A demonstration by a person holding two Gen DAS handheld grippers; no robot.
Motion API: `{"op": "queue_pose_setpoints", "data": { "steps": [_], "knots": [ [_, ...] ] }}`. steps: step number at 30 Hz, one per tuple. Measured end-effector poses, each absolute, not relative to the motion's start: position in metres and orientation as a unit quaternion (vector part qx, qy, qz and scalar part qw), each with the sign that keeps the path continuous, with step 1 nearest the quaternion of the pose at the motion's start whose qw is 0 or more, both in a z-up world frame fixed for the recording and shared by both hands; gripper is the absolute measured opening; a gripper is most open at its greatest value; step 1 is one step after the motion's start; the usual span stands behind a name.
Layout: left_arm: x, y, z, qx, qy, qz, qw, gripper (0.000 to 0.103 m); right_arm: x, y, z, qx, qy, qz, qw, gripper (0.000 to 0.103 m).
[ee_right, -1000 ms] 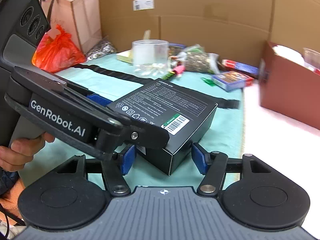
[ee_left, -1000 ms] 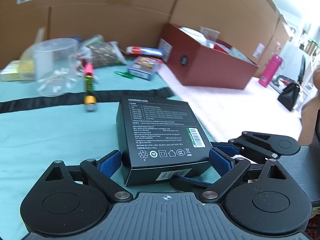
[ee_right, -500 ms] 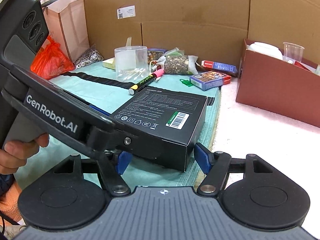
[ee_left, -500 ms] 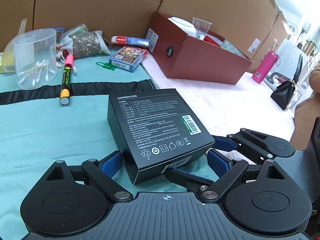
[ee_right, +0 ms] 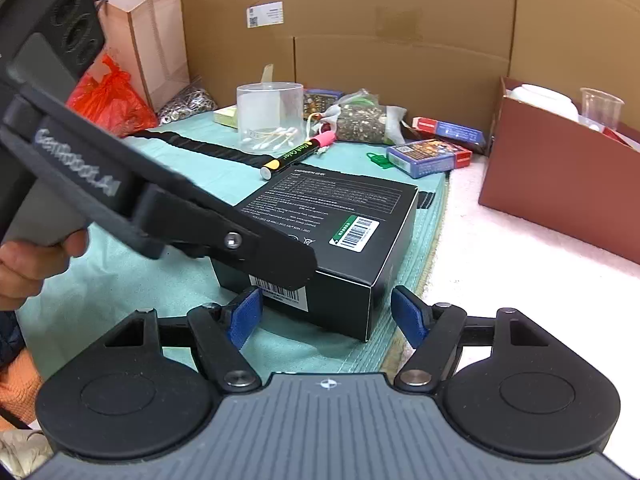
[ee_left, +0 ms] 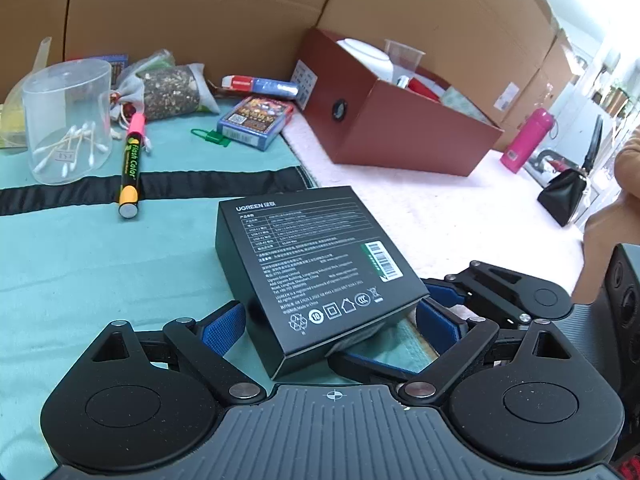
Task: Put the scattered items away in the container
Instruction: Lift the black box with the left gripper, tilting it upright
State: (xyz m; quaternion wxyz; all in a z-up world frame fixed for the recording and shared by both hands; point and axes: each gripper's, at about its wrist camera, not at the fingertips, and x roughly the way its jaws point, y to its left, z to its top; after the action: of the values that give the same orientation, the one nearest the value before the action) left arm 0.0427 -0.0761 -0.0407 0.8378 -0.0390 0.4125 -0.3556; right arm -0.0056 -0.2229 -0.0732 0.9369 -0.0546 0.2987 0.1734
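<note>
A black UGREEN box [ee_left: 316, 268] lies on the teal mat, also in the right wrist view [ee_right: 340, 236]. My left gripper [ee_left: 332, 324] is open, its blue pads at the box's near corner. My right gripper [ee_right: 326, 316] is open with its pads at the two sides of the box's near end, not pressing it. The left gripper's body [ee_right: 160, 208] crosses the right wrist view over the box. The red-brown container box [ee_left: 392, 120] stands at the back right on the white cloth, holding a white bowl and a clear cup.
On the mat lie a Flash Color marker [ee_left: 132, 164], a clear tub of cotton swabs [ee_left: 68, 120], a bag of seeds [ee_left: 172, 92], a card deck [ee_left: 256, 120], a green clip [ee_left: 210, 136] and a red-blue tube [ee_left: 260, 85]. Cardboard walls stand behind. A pink bottle [ee_left: 526, 140] stands right.
Both grippers and the box have shifted right toward the mat's edge and the container, and the box has turned slightly. Both grippers stay open around it.
</note>
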Motion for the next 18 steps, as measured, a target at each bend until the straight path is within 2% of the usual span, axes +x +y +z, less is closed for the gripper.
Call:
{"op": "queue_pose_setpoints", "data": {
  "steps": [7, 18],
  "knots": [
    [0.05, -0.082, -0.045, -0.035, 0.414, -0.354, 0.838, 0.096, 0.001, -0.223, -0.071, -0.065, 0.293, 0.181, 0.937, 0.078],
    [0.04, -0.101, -0.026, 0.0, 0.386, -0.339, 0.858, 0.094, -0.012, -0.226, -0.058, -0.069, 0.264, 0.166, 0.948, 0.075]
  ]
}}
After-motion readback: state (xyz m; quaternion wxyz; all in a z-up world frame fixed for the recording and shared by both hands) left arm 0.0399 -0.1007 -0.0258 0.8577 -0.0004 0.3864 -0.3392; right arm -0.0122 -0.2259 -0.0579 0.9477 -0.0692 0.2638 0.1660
